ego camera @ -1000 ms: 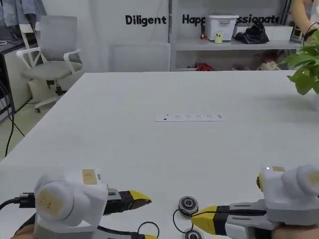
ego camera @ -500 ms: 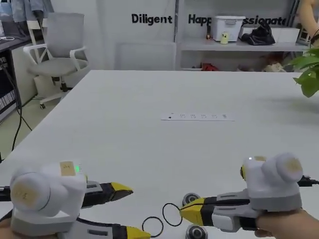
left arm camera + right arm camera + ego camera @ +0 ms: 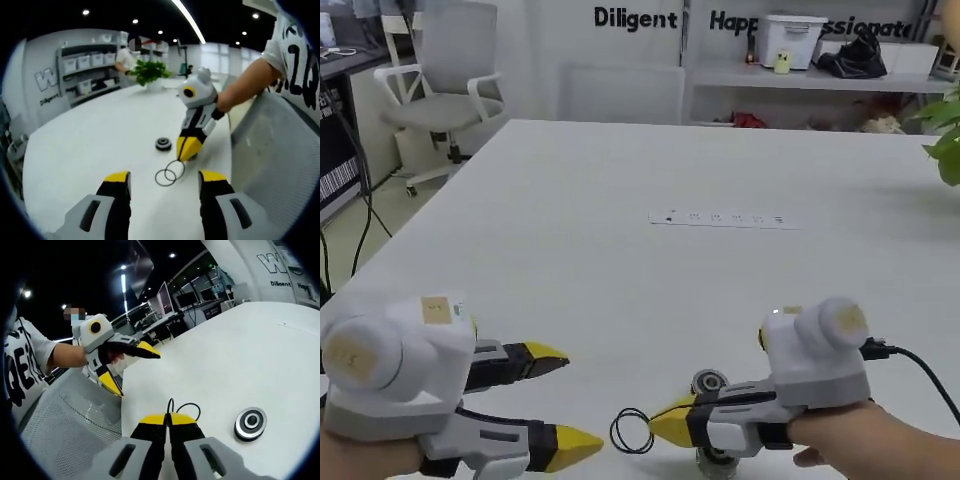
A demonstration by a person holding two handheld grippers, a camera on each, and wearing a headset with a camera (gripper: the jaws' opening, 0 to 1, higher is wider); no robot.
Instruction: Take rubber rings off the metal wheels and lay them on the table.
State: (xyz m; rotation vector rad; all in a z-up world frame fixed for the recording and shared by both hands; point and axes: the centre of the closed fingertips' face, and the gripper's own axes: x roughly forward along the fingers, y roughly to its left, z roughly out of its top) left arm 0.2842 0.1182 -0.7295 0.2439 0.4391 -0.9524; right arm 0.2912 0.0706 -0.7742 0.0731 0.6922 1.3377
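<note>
Head view showed the left tongs low on the left, jaws spread and holding nothing above the white worktop. Just right of them a black rubber ring lay on the worktop, overlapped by a second ring. The right tongs, jaws pressed together, pinched that second ring by its edge. One metal wheel stood just beyond those tongs, and another wheel sat partly hidden beneath them.
</note>
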